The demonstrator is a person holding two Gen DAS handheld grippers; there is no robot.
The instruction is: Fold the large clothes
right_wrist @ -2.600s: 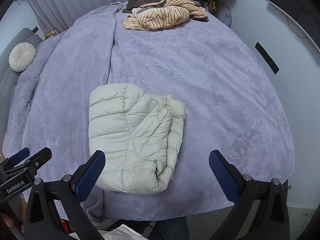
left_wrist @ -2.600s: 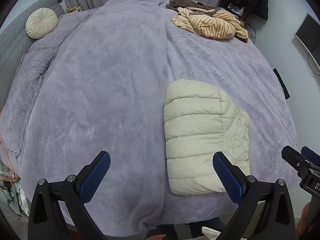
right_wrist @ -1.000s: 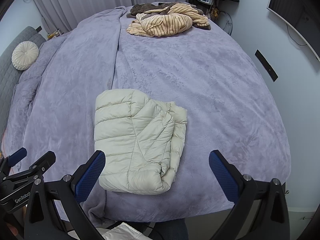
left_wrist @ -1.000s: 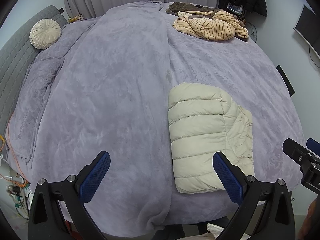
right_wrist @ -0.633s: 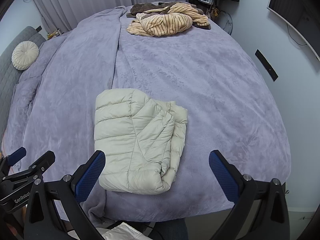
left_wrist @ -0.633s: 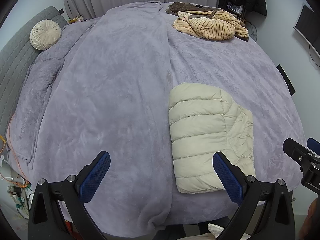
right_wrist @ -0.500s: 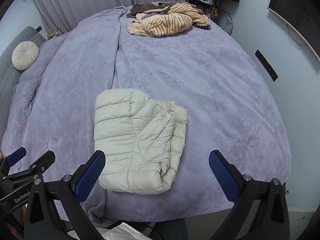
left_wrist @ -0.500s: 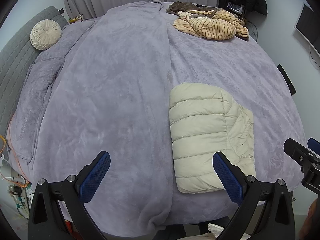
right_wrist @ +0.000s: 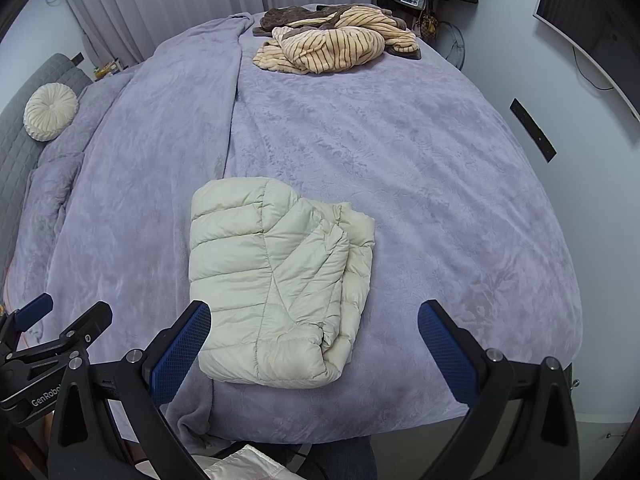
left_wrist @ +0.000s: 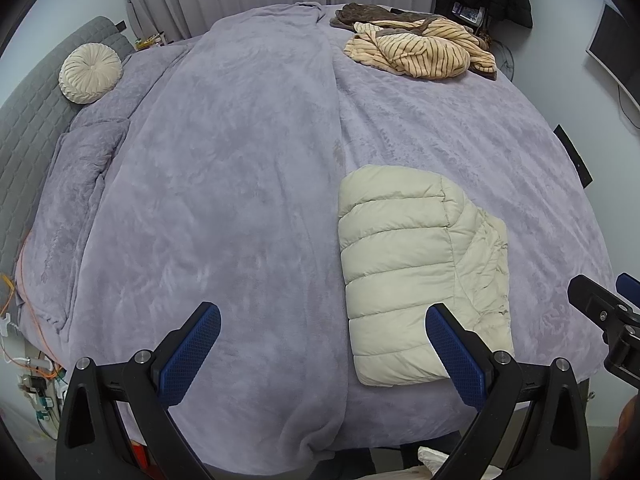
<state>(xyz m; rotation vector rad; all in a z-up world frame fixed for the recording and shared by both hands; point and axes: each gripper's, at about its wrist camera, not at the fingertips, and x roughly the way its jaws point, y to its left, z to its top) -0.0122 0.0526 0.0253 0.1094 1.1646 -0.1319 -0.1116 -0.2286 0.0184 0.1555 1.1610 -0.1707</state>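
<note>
Cream puffer jacket (right_wrist: pixel 276 280) folded on bed (right_wrist: pixel 400 160).

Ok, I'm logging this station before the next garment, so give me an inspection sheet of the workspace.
Surface: bed under a lilac blanket, lightly rumpled.
Job's things: cream puffer jacket folded near the front edge.
Clutter: striped garment pile at the far end; round cushion by the headboard.
Grippers: left tool and right tool open, holding nothing.
Cables: orange cable at the bed's left side.
Surroundings: curtains, dark coat, wall screen.
</note>
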